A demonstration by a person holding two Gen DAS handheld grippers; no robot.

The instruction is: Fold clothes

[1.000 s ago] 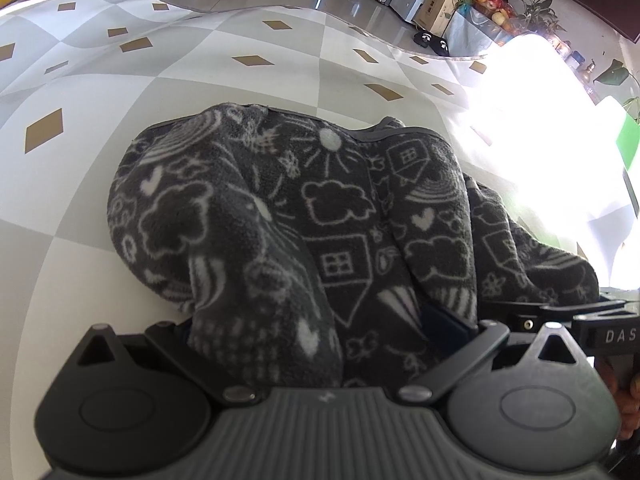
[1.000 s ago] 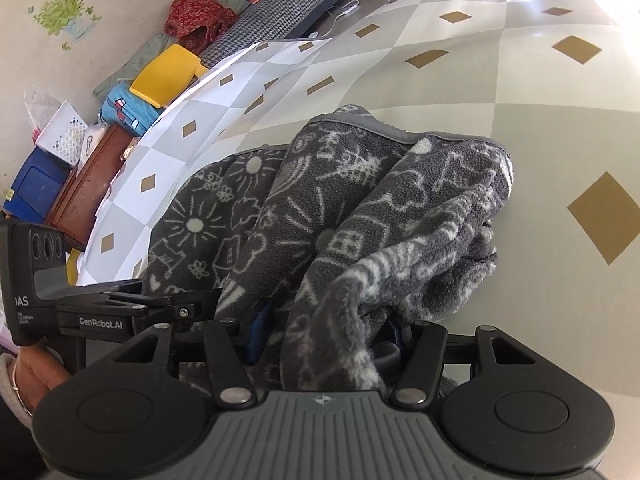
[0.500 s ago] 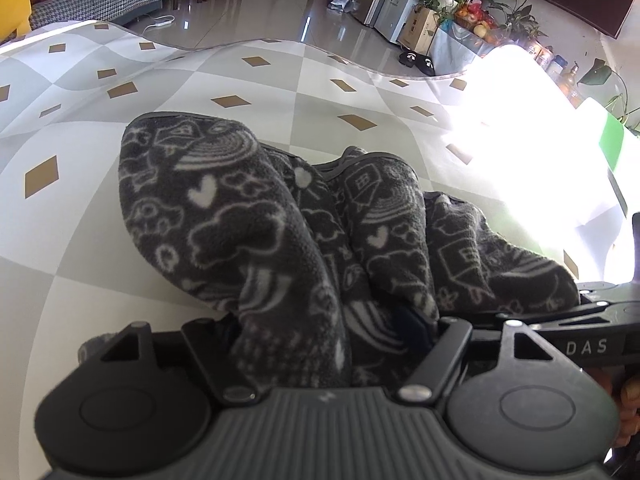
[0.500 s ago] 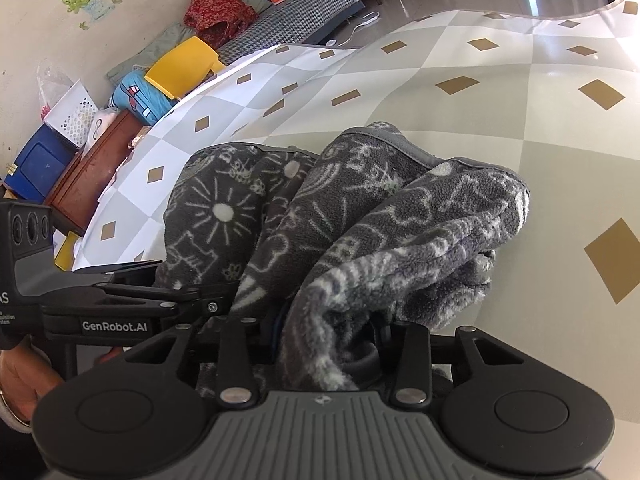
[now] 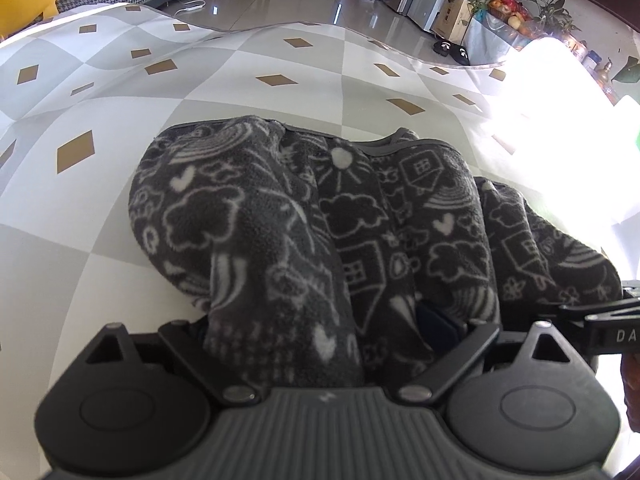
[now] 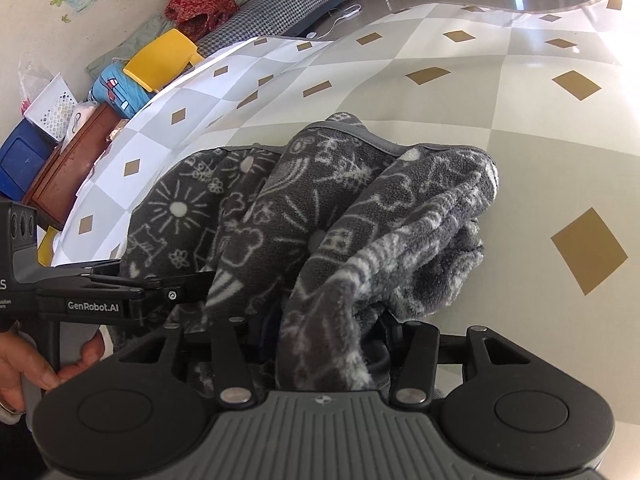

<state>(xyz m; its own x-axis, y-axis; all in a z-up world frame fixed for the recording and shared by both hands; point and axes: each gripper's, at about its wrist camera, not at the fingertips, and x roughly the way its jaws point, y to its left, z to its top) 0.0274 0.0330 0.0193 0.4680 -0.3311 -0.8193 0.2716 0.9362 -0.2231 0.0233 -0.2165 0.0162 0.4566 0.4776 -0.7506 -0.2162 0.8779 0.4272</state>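
Both jaws reopened around fleece garment, grip unclear; left gripper reads "GenRobot.AI".

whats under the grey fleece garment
The fleece garment lies bunched on the checked tablecloth. Whatever sits beneath its folds, and both claws' fingertips, are covered.

Fleece garment on checkered tablecloth

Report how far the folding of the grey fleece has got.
Done: little; the grey fleece is bunched in thick rolls on the checked tablecloth, not flat. In hand: fabric fills both the left hand-held gripper and the right hand-held gripper, whose jaws have just been opening. Left: spreading it, making the folds and squaring the stack.
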